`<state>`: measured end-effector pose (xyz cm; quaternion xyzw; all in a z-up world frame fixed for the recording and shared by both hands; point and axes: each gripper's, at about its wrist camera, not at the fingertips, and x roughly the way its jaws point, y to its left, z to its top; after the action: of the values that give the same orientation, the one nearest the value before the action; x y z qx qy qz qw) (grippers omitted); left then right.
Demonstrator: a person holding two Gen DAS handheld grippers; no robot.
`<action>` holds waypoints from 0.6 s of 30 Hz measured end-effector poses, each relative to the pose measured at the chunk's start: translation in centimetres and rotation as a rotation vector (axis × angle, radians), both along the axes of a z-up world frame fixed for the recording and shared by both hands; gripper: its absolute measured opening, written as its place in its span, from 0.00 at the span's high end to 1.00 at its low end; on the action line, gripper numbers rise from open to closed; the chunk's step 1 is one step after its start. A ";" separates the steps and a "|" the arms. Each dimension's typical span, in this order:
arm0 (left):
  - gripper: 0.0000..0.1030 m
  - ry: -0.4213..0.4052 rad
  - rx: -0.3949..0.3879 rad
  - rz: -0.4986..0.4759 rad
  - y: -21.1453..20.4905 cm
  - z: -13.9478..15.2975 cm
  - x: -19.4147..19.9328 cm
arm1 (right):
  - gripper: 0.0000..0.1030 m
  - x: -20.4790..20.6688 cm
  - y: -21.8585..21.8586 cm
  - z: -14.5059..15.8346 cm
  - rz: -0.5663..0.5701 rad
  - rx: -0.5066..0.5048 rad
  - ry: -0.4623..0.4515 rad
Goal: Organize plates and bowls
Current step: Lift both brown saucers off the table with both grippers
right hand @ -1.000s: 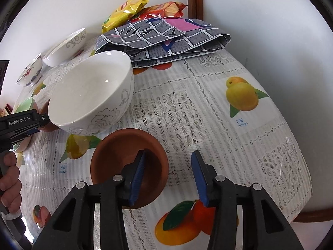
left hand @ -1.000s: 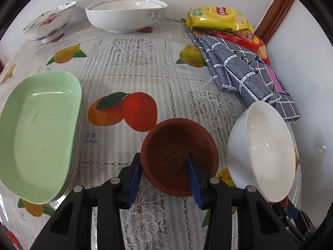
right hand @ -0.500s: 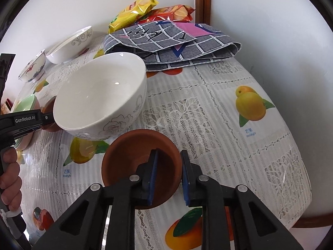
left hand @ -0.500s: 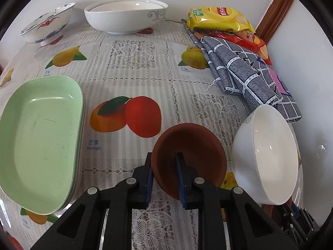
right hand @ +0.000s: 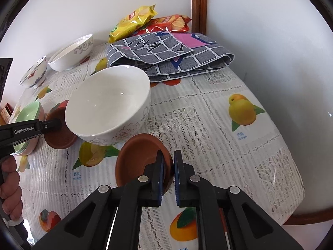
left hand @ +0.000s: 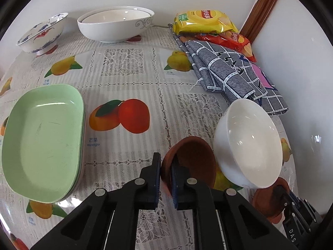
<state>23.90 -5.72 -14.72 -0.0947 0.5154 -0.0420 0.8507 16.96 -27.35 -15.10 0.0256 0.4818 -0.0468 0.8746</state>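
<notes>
L claw pinches rim of a brown dish, tilted, just left of the white bowl. R claw pinches rim of second brown dish at 6 o'clock of that bowl. Green plates stacked at 9 o'clock on surface.

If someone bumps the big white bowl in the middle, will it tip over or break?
The white bowl looks like glazed ceramic, so it would probably slide easily on the shiny tablecloth and could chip or break if knocked off. It is tall and narrows toward its base, so a hard shove near the rim might rock it. It probably feels fairly heavy for its size.
</notes>
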 end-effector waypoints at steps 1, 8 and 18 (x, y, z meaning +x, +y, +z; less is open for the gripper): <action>0.91 -0.004 -0.003 -0.002 0.0 0.2 -0.2 | 0.91 -0.2 0.0 0.2 -0.002 -0.004 0.000; 0.91 -0.041 -0.014 -0.012 0.6 2.2 -1.5 | 0.91 -1.5 0.2 2.1 -0.017 -0.008 -0.033; 0.91 -0.109 -0.011 -0.020 1.4 5.8 -3.3 | 0.91 -2.7 0.7 5.7 -0.037 0.002 -0.101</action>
<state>20.56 -4.32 -8.94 -0.0918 0.4691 -0.0585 0.8764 14.21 -26.62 -9.39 0.0379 0.4366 -0.0610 0.8968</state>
